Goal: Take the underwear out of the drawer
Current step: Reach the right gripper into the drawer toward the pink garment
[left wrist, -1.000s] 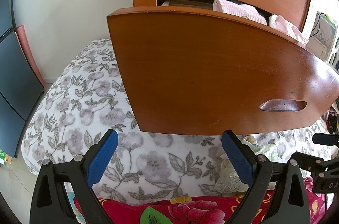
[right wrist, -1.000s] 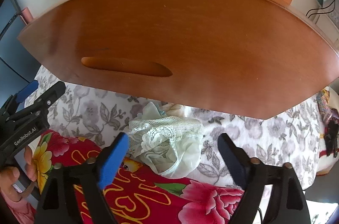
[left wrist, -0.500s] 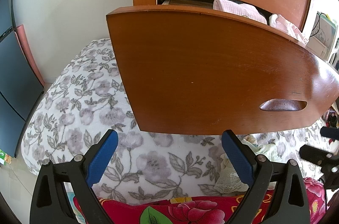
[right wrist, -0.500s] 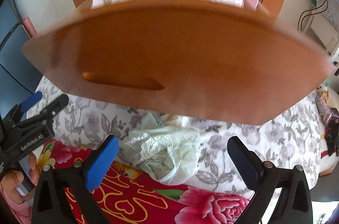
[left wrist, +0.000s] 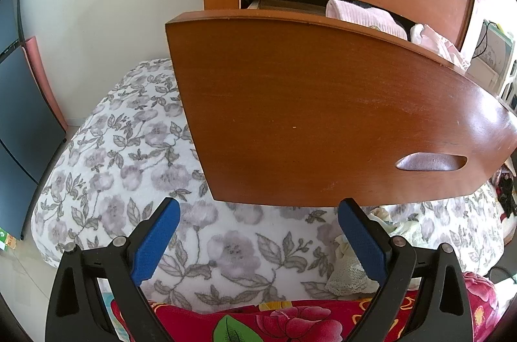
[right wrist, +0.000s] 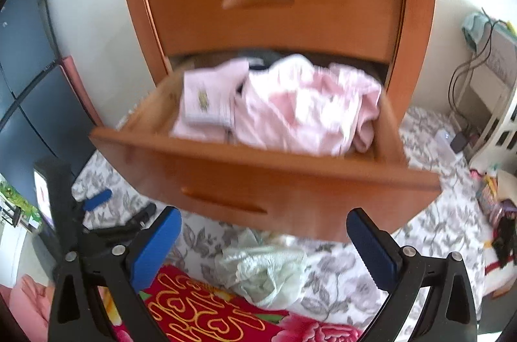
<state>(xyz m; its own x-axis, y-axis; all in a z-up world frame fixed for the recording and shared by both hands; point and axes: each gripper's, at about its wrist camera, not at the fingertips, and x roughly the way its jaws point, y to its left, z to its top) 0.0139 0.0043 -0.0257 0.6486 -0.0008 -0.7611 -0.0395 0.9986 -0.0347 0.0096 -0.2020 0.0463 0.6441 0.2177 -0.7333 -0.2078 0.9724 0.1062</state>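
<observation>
my right claw (right wrist: 263,240) is hanging released, jaws just widened, nothing between them. left claw (left wrist: 258,232) is also gaping, empty. pink underwear (right wrist: 303,109) is lying heaped in the open drawer (right wrist: 258,177): soft, light, floppy. i'm judging a raised fold best to pinch.

Open drawer (left wrist: 323,115), pink clothes (left wrist: 365,17), floral bedding (left wrist: 129,154)
</observation>
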